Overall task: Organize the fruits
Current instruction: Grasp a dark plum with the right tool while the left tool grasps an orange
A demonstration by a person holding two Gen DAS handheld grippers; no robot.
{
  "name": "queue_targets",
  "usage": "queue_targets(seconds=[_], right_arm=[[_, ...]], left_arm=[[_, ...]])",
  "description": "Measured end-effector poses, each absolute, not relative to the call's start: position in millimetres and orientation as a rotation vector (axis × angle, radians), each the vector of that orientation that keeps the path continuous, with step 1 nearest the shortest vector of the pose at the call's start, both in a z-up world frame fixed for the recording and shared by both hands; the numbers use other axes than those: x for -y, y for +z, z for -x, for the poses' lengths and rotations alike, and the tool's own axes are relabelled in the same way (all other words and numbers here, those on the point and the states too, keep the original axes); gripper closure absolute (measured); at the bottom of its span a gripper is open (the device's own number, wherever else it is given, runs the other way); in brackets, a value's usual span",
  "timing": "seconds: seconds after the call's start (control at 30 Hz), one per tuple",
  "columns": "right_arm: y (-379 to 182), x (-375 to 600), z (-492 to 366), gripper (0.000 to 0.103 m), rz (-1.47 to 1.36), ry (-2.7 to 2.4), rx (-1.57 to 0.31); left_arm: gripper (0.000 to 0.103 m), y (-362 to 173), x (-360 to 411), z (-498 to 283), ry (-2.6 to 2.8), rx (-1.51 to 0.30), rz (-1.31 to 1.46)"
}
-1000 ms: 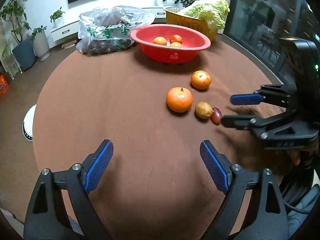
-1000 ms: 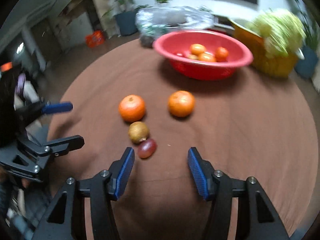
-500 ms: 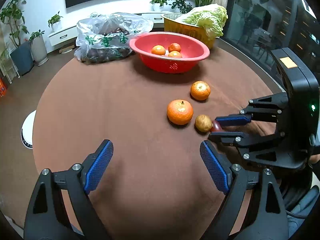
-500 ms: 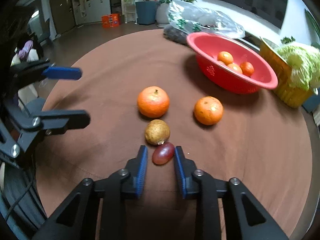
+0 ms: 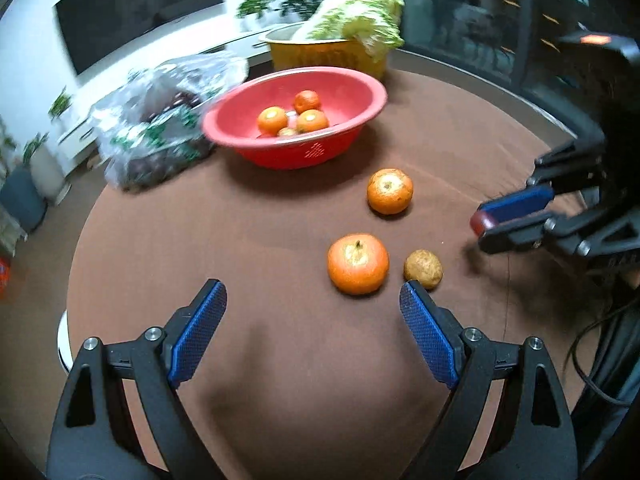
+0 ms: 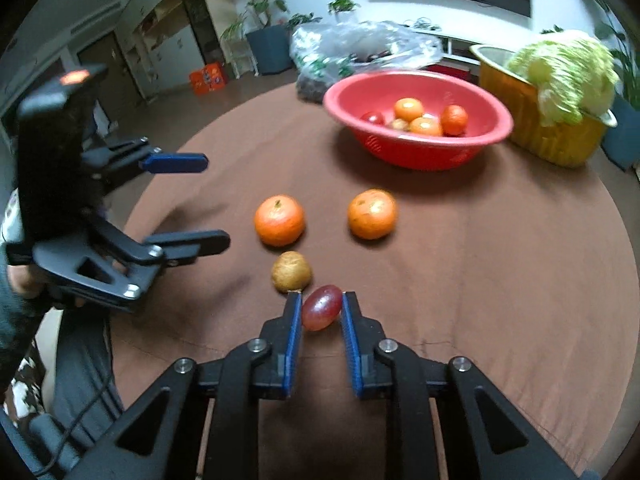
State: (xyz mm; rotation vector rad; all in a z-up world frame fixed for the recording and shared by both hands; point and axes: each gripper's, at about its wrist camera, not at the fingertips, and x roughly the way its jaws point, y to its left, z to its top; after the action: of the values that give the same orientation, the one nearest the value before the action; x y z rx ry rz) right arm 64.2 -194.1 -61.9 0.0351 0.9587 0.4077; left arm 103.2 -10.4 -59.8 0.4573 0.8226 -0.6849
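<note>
The right gripper (image 6: 318,312) has its blue pads pressed on a small red fruit (image 6: 322,307), which sits between them, close over the brown table (image 6: 480,280) near its near edge. Just beyond the tips lies a small brown fruit (image 6: 291,271), and further in lie two oranges (image 6: 279,220) (image 6: 372,213), side by side and apart. The red bowl (image 6: 420,152) stands near the far edge with several fruits inside. The left gripper (image 5: 312,312) hovers with its fingers wide apart and nothing between them. Behind the bowl are a yellow pot (image 6: 540,128) with a cabbage (image 6: 560,72) and a plastic bag (image 6: 360,48). No writing can be read anywhere; the bowl's white mark is too blurred.
</note>
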Motion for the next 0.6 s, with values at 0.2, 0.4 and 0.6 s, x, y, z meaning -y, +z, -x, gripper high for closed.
queue_targets(seconds=[0.2, 0.4, 0.6], right_arm=[[-63.9, 203.9, -68.1, 0.081, -0.081, 0.401, -0.960], [-65.5, 208.0, -65.5, 0.081, -0.107, 0.406, -0.959], [-66.0, 211.9, -66.8, 0.081, -0.127, 0.403, -0.960]], left_arm=[[0.026, -70.9, 25.4, -122.8, -0.718, -0.860, -0.491], [0.032, -78.5, 35.1, -128.1, -0.785, -0.895, -0.464], [0.058, -90.2, 43.8, -132.2, -0.816, -0.951, -0.469]])
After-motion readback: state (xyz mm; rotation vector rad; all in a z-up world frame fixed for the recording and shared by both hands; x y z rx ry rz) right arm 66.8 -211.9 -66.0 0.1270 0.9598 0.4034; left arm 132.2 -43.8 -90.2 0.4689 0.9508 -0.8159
